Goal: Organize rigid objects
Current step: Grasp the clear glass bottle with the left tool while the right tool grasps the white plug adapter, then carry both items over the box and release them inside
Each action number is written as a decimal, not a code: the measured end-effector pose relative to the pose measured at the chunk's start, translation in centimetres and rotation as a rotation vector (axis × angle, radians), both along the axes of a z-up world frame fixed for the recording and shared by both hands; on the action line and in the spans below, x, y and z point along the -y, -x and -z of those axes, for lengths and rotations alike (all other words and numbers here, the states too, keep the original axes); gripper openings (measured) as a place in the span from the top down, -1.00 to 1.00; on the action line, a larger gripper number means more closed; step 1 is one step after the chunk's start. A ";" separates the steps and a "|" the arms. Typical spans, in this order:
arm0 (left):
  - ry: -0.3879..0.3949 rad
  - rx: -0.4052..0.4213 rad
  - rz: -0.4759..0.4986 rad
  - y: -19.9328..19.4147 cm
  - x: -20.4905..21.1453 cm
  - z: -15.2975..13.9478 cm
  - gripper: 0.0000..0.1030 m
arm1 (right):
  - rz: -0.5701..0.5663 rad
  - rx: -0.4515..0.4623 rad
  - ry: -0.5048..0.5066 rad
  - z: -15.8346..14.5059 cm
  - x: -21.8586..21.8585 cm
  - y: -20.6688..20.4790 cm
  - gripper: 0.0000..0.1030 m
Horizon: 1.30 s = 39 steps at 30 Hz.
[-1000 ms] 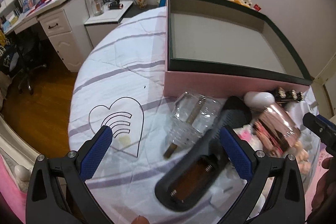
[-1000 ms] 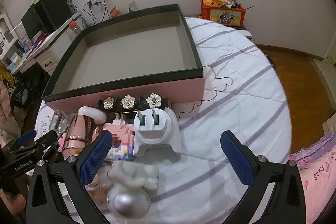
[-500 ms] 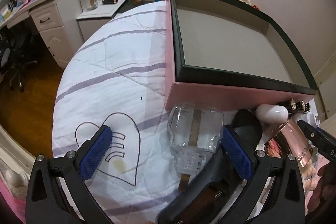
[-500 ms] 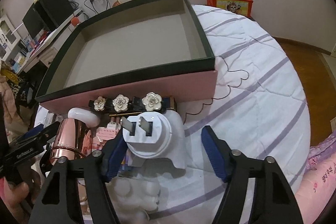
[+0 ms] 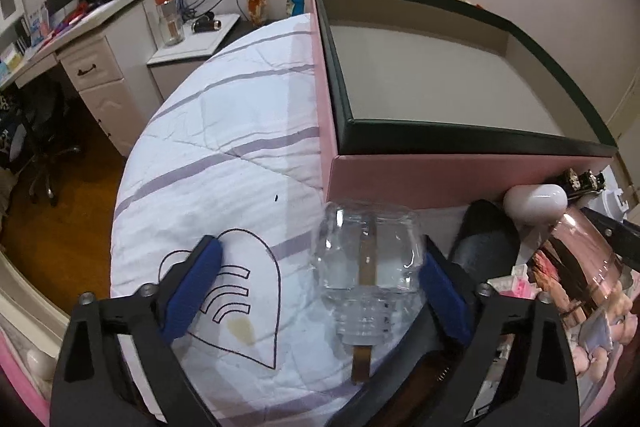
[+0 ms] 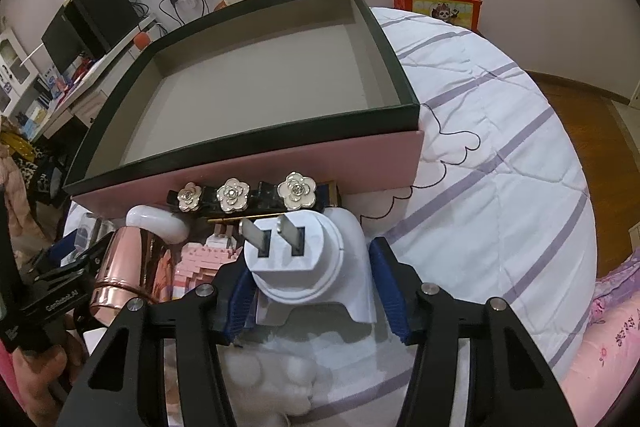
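Left handheld gripper (image 5: 316, 295): a matte black plastic frame with triangular cut-outs, two long fingers faced with ribbed blue pads (image 5: 192, 291), and round silver screws at the finger joints. Right handheld gripper (image 6: 316, 291): the same black frame, blue pads and silver screws. Seen from the right camera, the left tool's black side bears small white lettering. A bright pink sleeve (image 6: 6, 367) edges the frame.

The left hand-held gripper (image 5: 318, 291) is closing its jaws, with a clear glass jar (image 5: 370, 259) lying on its side between them; the right pad is beside the jar, the left pad well apart. The jar is resting on the striped bedsheet (image 5: 224, 147), just before the pink box (image 5: 440, 175). A rose-gold cylinder (image 5: 580, 263) is lying at right.
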<state>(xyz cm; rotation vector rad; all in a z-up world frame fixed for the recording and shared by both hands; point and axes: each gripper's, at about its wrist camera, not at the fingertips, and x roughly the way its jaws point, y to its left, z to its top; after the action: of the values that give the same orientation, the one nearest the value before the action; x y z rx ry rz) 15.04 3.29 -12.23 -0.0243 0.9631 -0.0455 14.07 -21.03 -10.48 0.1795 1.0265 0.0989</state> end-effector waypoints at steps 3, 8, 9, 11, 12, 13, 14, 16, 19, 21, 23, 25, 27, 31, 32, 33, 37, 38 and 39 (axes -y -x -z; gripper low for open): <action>-0.002 0.012 0.006 0.5 -0.3 -0.3 -0.37 | -0.011 0.008 0.023 0.0 -0.3 0.0 -0.03; 0.070 0.012 0.001 0.9 -2.3 -0.6 0.02 | -0.004 0.021 0.002 -0.2 0.3 0.8 -0.03; 0.086 0.013 0.001 0.9 -2.6 -0.6 0.02 | -0.001 0.023 0.000 -0.3 0.4 1.0 -0.03; 0.089 0.017 0.008 1.1 -2.7 -0.6 0.02 | 0.005 0.030 -0.006 -0.5 0.7 1.4 -0.03; 0.092 0.020 0.009 1.2 -2.7 -0.6 0.02 | 0.010 0.034 -0.008 -0.6 0.9 1.6 -0.03; 0.099 0.022 0.008 1.3 -2.7 -0.6 0.02 | 0.013 0.035 -0.010 -0.7 1.1 1.7 -0.03; 0.115 0.022 0.007 1.4 -2.9 -0.7 0.02 | 0.017 0.037 -0.017 -0.8 1.4 1.8 -0.03; 0.151 0.021 0.002 1.6 -3.3 -0.7 0.02 | 0.025 0.045 -0.016 -1.1 1.6 2.0 -0.03; 0.190 0.022 -0.005 1.9 -3.8 -1.1 0.02 | 0.031 0.055 -0.018 -1.5 2.0 2.1 -0.03; 0.191 0.028 -0.001 2.1 -3.7 -1.3 0.02 | 0.031 0.063 -0.014 -1.9 2.0 2.3 -0.03; 0.201 0.031 0.002 2.4 -3.6 -1.6 0.02 | 0.029 0.070 -0.017 -2.2 2.0 2.6 -0.03; 0.205 0.040 0.003 2.7 -3.6 -2.0 0.02 | 0.028 0.075 -0.019 -2.4 1.9 2.9 -0.03; 0.205 0.057 0.009 3.0 -3.5 -2.8 0.02 | 0.024 0.080 -0.022 -2.7 1.9 3.1 -0.03; 0.202 0.104 0.028 3.4 -3.2 -5.2 0.02 | 0.012 0.108 -0.025 -4.0 1.9 3.4 -0.03; 0.204 0.118 0.037 3.4 -3.0 -6.0 0.02 | 0.009 0.116 -0.025 -4.4 1.8 3.5 -0.03; 0.204 0.130 0.045 3.5 -2.8 -6.6 0.02 | 0.002 0.124 -0.028 -4.9 1.6 3.5 -0.03; 0.205 0.175 0.083 2.8 -1.9 -9.3 0.02 | -0.028 0.158 -0.018 -6.6 1.0 2.7 -0.03; 0.204 0.185 0.094 2.3 -1.6 -9.9 0.02 | -0.040 0.170 -0.015 -7.3 0.7 2.2 -0.03; 0.205 0.191 0.104 1.9 -1.3 -10.4 0.02 | -0.049 0.181 -0.013 -7.8 0.5 1.8 -0.03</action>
<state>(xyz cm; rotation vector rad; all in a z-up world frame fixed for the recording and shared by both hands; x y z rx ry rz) 13.19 4.62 -1.80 -0.1561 0.7648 -0.2388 12.30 -21.48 -2.66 0.1543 0.8496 0.1635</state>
